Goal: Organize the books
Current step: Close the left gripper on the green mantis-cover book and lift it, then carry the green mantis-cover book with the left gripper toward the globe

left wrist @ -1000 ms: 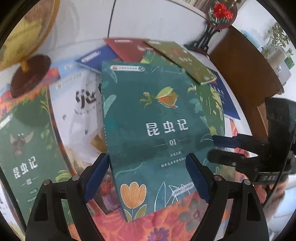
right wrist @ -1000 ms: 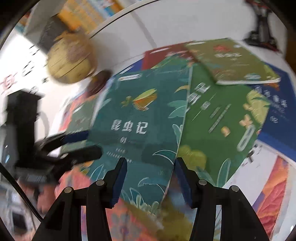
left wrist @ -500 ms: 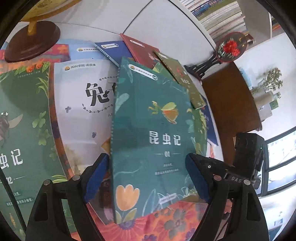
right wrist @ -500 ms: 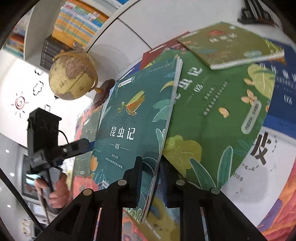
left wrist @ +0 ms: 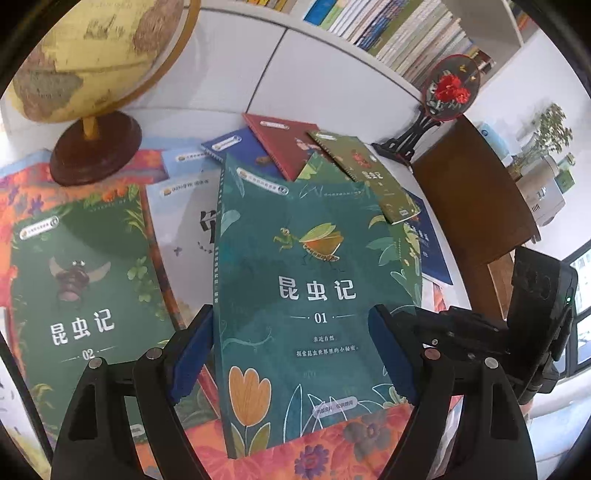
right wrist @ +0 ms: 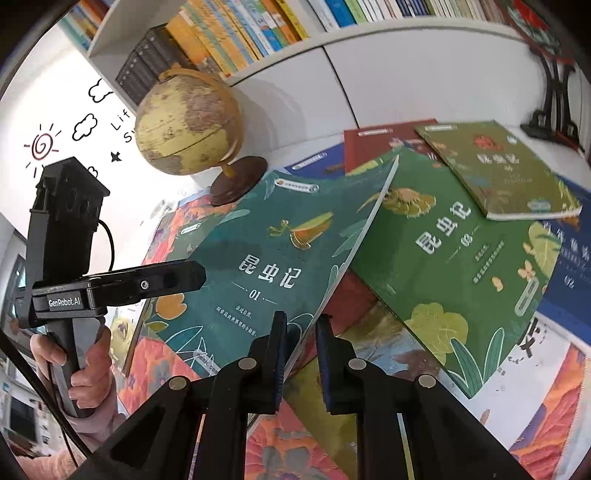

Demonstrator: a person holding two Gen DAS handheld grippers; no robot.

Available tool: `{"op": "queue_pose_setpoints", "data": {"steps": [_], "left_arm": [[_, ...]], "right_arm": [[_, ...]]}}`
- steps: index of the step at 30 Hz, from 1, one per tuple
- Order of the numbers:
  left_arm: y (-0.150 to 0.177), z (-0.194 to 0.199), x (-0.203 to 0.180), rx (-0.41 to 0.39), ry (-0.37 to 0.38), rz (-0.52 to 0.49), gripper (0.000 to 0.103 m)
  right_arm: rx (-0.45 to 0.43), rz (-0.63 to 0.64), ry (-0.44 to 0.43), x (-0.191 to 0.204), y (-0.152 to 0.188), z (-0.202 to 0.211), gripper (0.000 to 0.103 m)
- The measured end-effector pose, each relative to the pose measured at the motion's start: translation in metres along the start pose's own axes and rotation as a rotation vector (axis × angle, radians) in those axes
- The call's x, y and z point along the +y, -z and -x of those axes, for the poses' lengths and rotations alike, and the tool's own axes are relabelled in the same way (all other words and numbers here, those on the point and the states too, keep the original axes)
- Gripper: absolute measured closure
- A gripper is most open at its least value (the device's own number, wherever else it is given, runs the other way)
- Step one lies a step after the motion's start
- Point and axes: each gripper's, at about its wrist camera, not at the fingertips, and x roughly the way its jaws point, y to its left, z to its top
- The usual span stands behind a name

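Fingers of the right gripper (right wrist: 300,363) were clamped on the lower corner of the teal insect book (left wrist: 314,288), lifted off the book-strewn desk (right wrist: 546,417) between the spread left gripper (left wrist: 291,358), the next move judged to require a clear stacking place.

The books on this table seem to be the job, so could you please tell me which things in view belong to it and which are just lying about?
Belonging to the job:
- teal book 01, clamped at its edge by the right tool
- green book 02
- green book 03
- olive book
- red book
- left tool, open

Lying about:
- globe
- flower ornament
- shelved books
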Motion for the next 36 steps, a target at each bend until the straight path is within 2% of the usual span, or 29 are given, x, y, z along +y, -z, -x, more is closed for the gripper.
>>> {"op": "queue_pose_setpoints", "data": {"steps": [7,15,26,36], "left_arm": [[0.002,0.021,-0.006,-0.043,-0.013,-0.031,0.023],[0.005,0.036,-0.017,-0.083,-0.065,-0.072,0.023],[0.012,0.077,-0.023,-0.179,-0.096,-0.095,0.023],[0.039,0.110,0.014,-0.182,-0.157,-0.046,0.023]], "right_arm": [[-0.042,0.053,0.014,0.019,0.002,0.020,0.088],[-0.085,0.101,0.042,0.042,0.002,0.036,0.088],[-0.144,0.169,0.053,0.080,0.003,0.055,0.088],[-0.143,0.264,0.026,0.134,0.009,0.040,0.088]]}}
